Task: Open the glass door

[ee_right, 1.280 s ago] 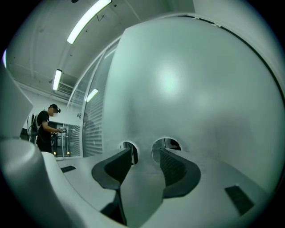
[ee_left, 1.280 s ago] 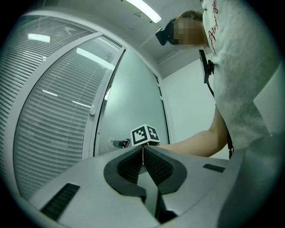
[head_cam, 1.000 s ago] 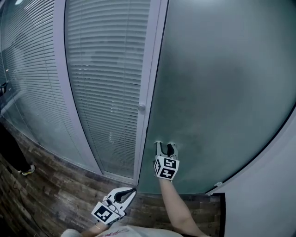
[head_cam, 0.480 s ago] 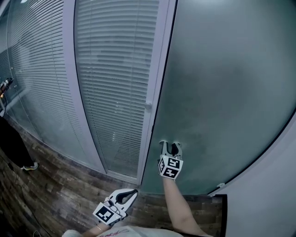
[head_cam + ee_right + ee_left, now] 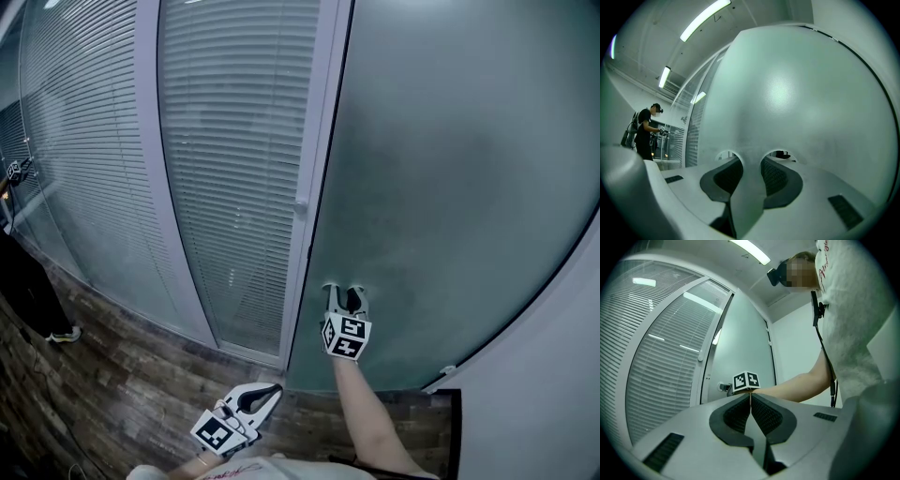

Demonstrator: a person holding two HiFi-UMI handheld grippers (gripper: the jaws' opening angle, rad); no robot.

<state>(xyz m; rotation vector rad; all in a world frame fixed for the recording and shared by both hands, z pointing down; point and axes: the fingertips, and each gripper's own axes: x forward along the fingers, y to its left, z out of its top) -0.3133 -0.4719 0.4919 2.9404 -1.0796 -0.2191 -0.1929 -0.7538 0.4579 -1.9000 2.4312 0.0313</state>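
R tongs (image 5: 345, 292) pinch glass door (image 5: 450, 187) grip strip (image 5: 749, 173); L tongs (image 5: 274, 388) pressed together nr blinds (image 5: 234, 141).

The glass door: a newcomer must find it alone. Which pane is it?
Along the curved glass wall, pass the panes with horizontal blinds to the pale frame post. The glass door is the next pane right: plain frosted, no blinds, the right gripper shut on its handle.

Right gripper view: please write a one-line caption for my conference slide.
The right gripper grips the frosted glass door, its jaws clamped on the strip between two round holes.
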